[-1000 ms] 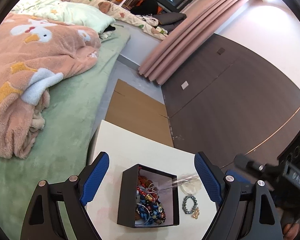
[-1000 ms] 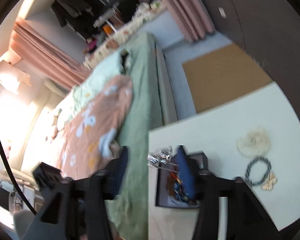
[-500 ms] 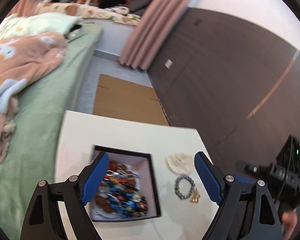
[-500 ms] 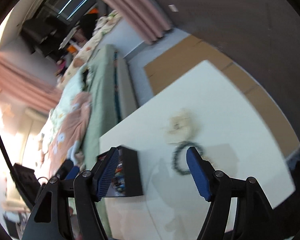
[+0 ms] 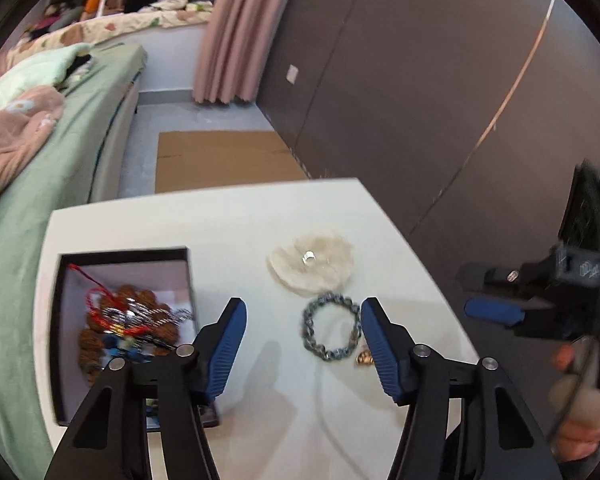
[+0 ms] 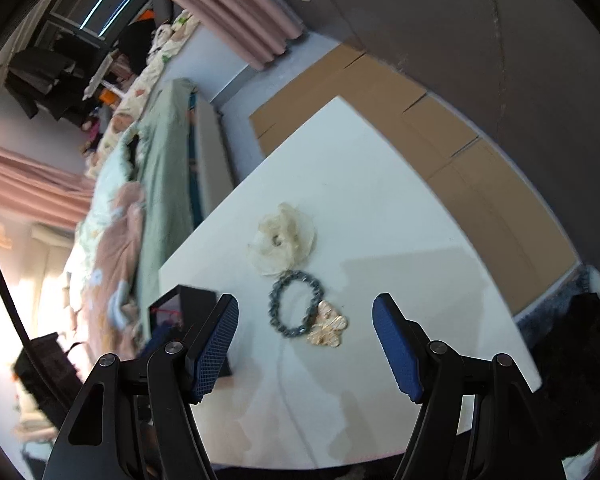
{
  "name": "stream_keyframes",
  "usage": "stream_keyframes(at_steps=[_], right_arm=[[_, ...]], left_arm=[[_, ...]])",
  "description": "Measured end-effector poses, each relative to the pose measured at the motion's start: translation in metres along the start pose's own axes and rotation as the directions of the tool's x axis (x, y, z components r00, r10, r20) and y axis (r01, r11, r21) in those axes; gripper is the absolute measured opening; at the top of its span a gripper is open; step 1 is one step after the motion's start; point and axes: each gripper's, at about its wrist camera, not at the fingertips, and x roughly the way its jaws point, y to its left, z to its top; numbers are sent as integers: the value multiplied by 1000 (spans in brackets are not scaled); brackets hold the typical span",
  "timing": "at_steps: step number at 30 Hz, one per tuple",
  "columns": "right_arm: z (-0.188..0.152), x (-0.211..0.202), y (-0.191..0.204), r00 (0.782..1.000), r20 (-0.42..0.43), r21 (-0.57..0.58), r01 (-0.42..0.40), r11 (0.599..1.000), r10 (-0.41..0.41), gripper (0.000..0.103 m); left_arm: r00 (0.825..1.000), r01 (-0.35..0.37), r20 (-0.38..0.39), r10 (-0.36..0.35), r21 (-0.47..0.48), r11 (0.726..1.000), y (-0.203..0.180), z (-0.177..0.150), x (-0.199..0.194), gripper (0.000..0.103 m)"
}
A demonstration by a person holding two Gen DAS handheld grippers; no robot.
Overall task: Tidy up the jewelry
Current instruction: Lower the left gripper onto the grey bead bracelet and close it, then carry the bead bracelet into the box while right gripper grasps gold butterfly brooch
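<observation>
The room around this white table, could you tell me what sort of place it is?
Most likely a bedroom at home: a bed with a green cover and pink blanket stands beside the white table, with pink curtains behind.

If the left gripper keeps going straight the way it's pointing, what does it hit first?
Most likely the grey bead bracelet on the white table: it lies just ahead between the left gripper's empty, closing jaws. Depth is hard to judge, so it could meet bare tabletop first.

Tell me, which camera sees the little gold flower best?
The right wrist view: the gold flower lies whole beside the grey bracelet. In the left wrist view, only a small gold bit peeks out behind a blue pad.
</observation>
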Motion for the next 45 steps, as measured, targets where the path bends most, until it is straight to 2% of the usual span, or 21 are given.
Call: stream_keyframes(at_steps=[1,3,9,14,22,27,28,30,31,34,40,45], right_arm=[[1,2,-3,999,-18,7,-27,1000,27,70],[1,4,-9,999,-29,22,-31,999,32,70],[4,2,-19,1000,-23,25,22,999,-21,70],[7,-6,-25,999,-7,33,39,999,-39,70],[11,-7,-29,998,-4,26,61,998,-61,70],[11,-10,-30,997,10,34,70,997,-70,70],[11,-10,-30,998,10,35,69,997,-69,70],[11,-10,-29,998,10,32,69,997,-70,70],[11,-10,-29,998,9,29,70,997,-70,70],[10,-8,-28,997,6,22,73,997,-73,70],[9,-5,-26,997,-1,10,82,997,-82,70],[5,6,-20,995,-23,-12,98,995,-98,70]], left_arm=[[1000,-7,-9,7,12,1000,-2,-1,4,60],[1000,-20,-22,21,31,999,-8,-4,11,60],[998,-47,-45,50,74,996,-19,-9,29,60],[993,-88,-68,94,95,992,-24,-11,48,50],[981,-169,-65,181,160,972,-30,-16,66,49],[972,-176,-116,203,206,963,-35,-28,81,49],[971,-186,-109,213,218,958,-37,-29,81,47],[970,-195,-103,222,220,956,-36,-29,81,32],[971,-191,-106,216,203,960,-33,-28,80,9],[978,-148,-127,165,136,980,-22,-23,75,10],[991,-115,-51,122,123,986,-24,-13,47,10],[996,-80,-22,83,95,992,-21,-7,30,10]])
